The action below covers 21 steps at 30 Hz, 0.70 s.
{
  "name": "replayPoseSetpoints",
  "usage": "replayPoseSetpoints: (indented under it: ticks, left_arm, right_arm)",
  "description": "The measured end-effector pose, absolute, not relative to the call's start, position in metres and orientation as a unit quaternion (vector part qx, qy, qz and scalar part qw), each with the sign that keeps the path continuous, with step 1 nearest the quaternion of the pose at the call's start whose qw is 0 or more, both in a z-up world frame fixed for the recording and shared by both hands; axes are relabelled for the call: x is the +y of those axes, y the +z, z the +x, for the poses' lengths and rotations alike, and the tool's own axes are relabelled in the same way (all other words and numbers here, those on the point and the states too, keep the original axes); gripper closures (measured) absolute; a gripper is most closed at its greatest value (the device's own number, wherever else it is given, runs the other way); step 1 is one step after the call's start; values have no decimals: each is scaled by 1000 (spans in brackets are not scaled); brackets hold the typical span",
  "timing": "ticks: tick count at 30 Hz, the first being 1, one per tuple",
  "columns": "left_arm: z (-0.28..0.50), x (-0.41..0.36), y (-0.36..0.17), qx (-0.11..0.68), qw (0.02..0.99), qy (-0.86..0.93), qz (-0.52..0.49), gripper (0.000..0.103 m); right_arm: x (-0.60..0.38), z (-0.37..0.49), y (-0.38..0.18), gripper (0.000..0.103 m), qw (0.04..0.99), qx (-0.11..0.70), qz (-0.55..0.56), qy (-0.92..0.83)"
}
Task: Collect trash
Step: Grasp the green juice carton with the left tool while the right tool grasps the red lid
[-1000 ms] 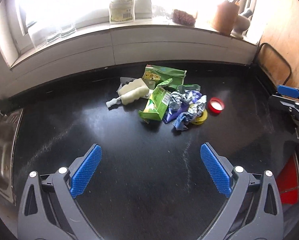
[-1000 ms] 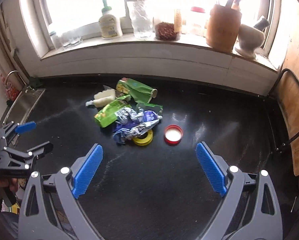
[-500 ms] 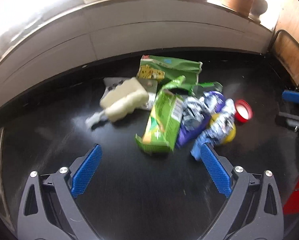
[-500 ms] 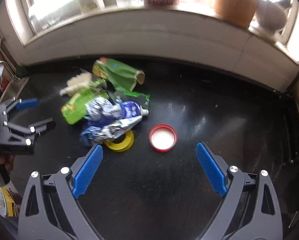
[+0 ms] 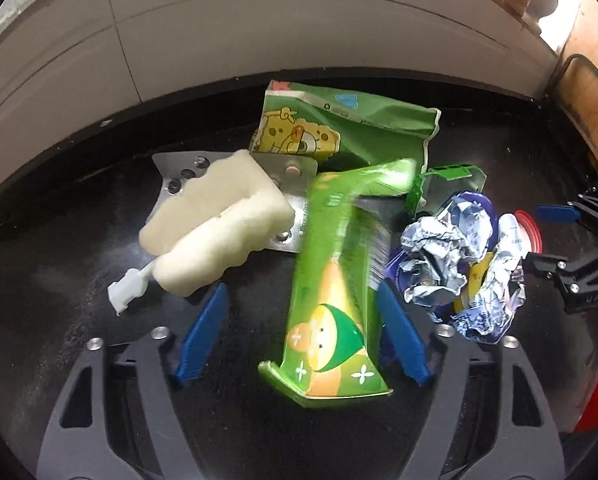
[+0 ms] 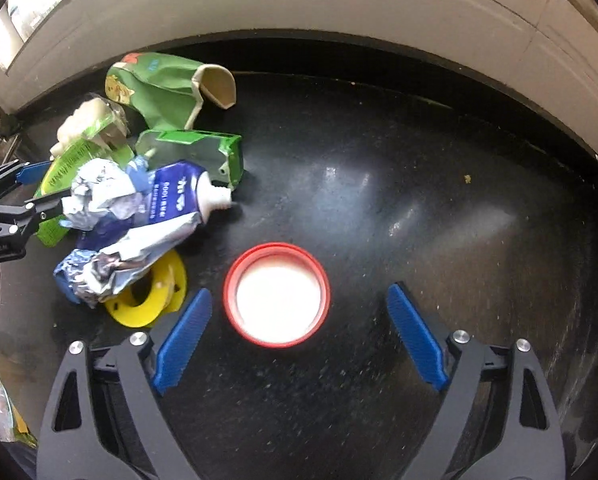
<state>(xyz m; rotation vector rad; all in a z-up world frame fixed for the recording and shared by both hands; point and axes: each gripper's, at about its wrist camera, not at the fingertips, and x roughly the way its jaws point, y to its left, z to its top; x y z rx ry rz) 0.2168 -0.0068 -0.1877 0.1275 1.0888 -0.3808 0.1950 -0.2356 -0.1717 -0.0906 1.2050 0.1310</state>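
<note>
Left wrist view: a long green foil wrapper (image 5: 335,304) is straddled by the just-narrowing, ungripping left hand-held gripper (image 5: 301,322); right wrist view: a red plastic lid (image 6: 277,294) is bracketed, untouched, by the likewise narrowing right hand-held gripper (image 6: 299,338).

A black, glossy worktop (image 6: 439,208) fills the lower part of both views, speckled with pale flecks and carrying soft bright reflections near its middle. Along its far edge runs a band of white wall tiles (image 5: 259,40) with thin dark joints. Above the tiles sits a pale window ledge (image 6: 27,12), brightly lit from behind. At the worktop's right edge stands a wooden panel (image 5: 595,80) with a dark curved metal frame (image 5: 579,64) against it.
</note>
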Motion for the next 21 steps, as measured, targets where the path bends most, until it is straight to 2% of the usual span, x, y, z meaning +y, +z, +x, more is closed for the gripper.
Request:
replayPoseSetpoints:
  ticks: [1,2,3,4,13,21]
  left_arm:
    - [218,-6,-188,515,836,-181,57,45]
    - [218,-6,-188,517,835,-181,55,57]
    - [218,-6,-187,515,836,-179,59,65]
    - [217,-7,-185,512,838,-175,66,66]
    - [182,-5,-146,498,848,-165,65,67]
    - [104,7,-107,497,856,-132,57,67]
  right_arm:
    - [-235,196,-172,31,821,565,-50,61]
    - [-234,196,-172,38,822,563,-56,63]
    - [-233,197,-171,44,824,560,-58,67]
    - [-232,197,-169,54,825,558,-59,67]
    - [-224,176,-129,54,841,532,-62,72]
    - [-212,115,-76,54,857,508,-46,77]
